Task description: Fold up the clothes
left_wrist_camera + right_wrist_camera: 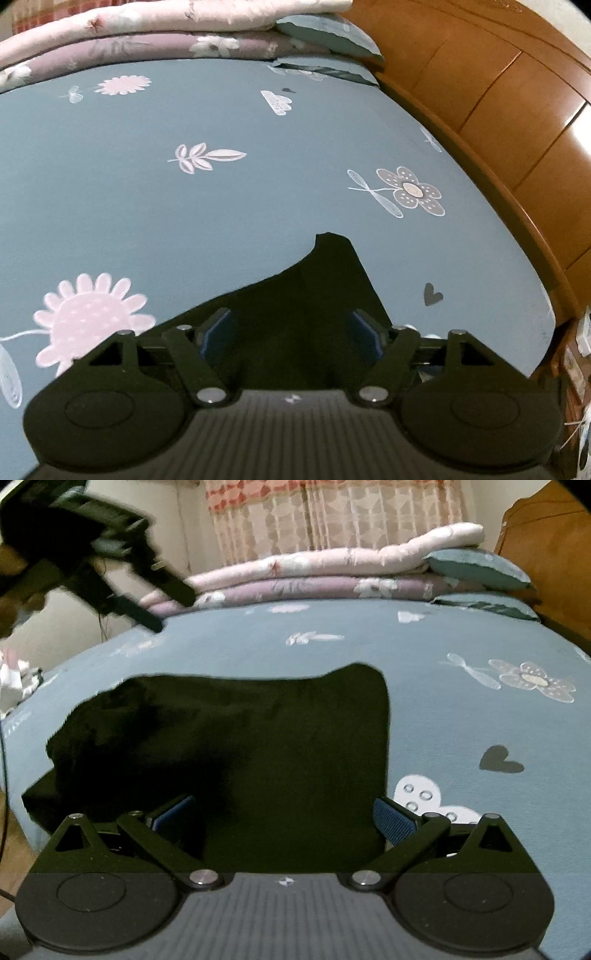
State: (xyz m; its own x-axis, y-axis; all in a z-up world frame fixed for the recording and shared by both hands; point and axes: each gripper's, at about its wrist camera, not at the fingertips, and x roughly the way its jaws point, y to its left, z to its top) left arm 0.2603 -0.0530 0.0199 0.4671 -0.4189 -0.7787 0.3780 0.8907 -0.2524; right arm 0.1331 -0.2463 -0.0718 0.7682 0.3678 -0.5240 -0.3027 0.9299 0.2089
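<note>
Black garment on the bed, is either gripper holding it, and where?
Neither. Left gripper and right gripper are both open over the black fabric garment, nothing clamped.

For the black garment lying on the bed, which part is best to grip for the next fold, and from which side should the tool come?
Probably the far right corner of the black garment, where the cloth rises a little off the blue bedsheet. The right tool, jaws open, could come from the clear sheet on the right and pinch that raised edge. The rest lies flat with little to catch.
</note>
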